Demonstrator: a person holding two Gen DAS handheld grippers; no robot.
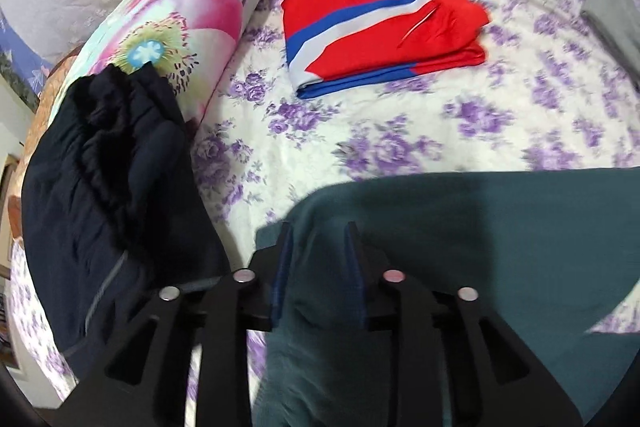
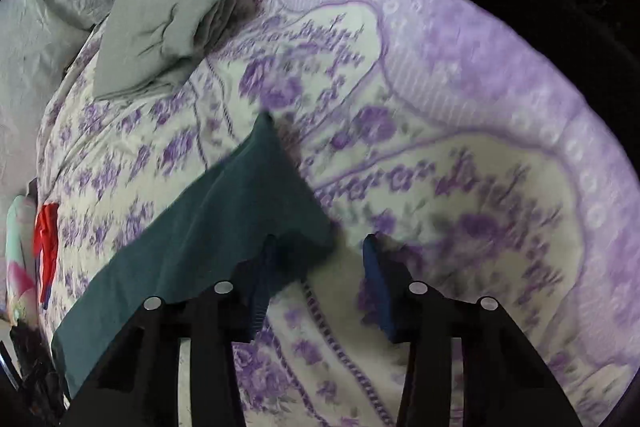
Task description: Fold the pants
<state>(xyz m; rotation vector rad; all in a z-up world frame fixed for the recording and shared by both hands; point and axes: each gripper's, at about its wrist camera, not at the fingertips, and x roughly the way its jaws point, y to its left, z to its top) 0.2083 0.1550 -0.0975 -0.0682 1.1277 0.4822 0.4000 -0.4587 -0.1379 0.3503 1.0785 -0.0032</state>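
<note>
The teal pants (image 1: 480, 235) lie across the purple-flowered bedspread (image 1: 360, 131), filling the lower centre and lower right of the left wrist view and running as a long band from the lower left up to a pointed corner near the middle of the right wrist view (image 2: 224, 211). In the left view the left gripper (image 1: 319, 231) has cloth bunched between its two fingers, which stand fairly narrow and appear to pinch a gathered edge of the pants. In the right view the right gripper (image 2: 320, 243) stands with its fingers wide apart; its left finger sits at the pants' near edge, while only bare bedspread shows between the fingers, so it holds nothing. This looks like the start of a fold, with one edge taken and the other not yet gripped. The next move probably calls for the right gripper to close on the corner beside it, so both ends can be lifted together and laid over evenly. Beyond the pants, a folded red, white and blue garment (image 1: 380, 27) lies in the upper centre of the left view, a dark garment (image 1: 108, 187) is heaped at the left against a flowered pillow (image 1: 192, 11), and a folded grey cloth (image 2: 160, 27) sits in the upper left of the right view.
</note>
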